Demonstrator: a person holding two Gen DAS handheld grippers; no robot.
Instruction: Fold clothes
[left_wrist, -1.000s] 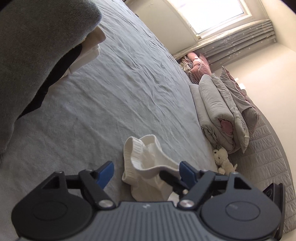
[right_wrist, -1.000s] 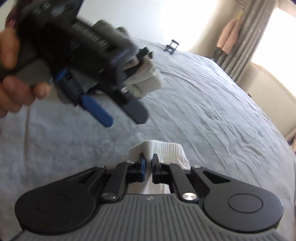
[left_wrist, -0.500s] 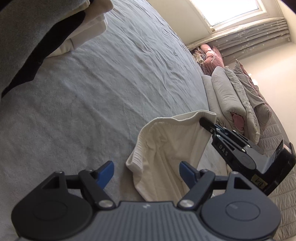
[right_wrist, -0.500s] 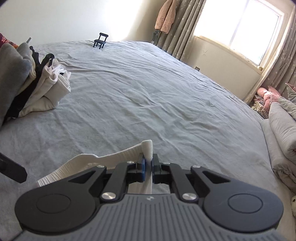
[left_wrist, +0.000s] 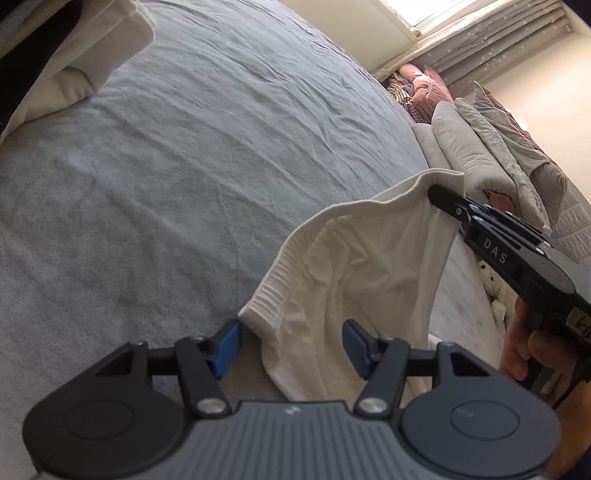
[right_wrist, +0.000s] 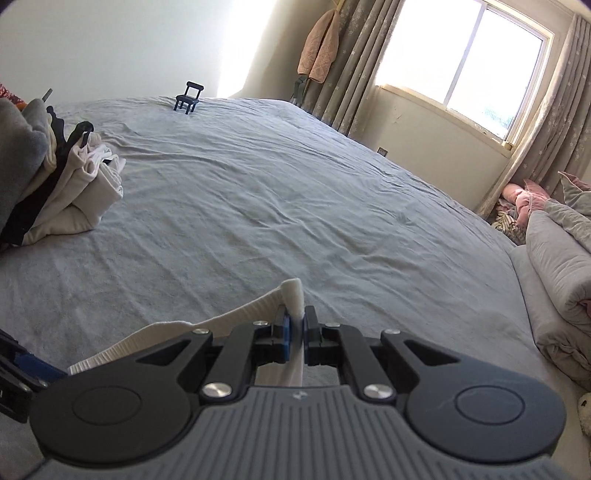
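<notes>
One garment (left_wrist: 362, 266) corner sits between the left claw's (left_wrist: 291, 345) closing jaws.

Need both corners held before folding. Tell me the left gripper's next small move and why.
Probably finish closing the left gripper on the white garment. Its jaws have just been closing; the waistband corner lies between them unpinched, while the right gripper already clamps the opposite corner.

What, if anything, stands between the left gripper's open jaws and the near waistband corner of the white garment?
Nothing visible. The left gripper has just been closing, its pads not yet pressing on the white garment, whose corner lies between them. The right gripper pinches the far corner.
</notes>
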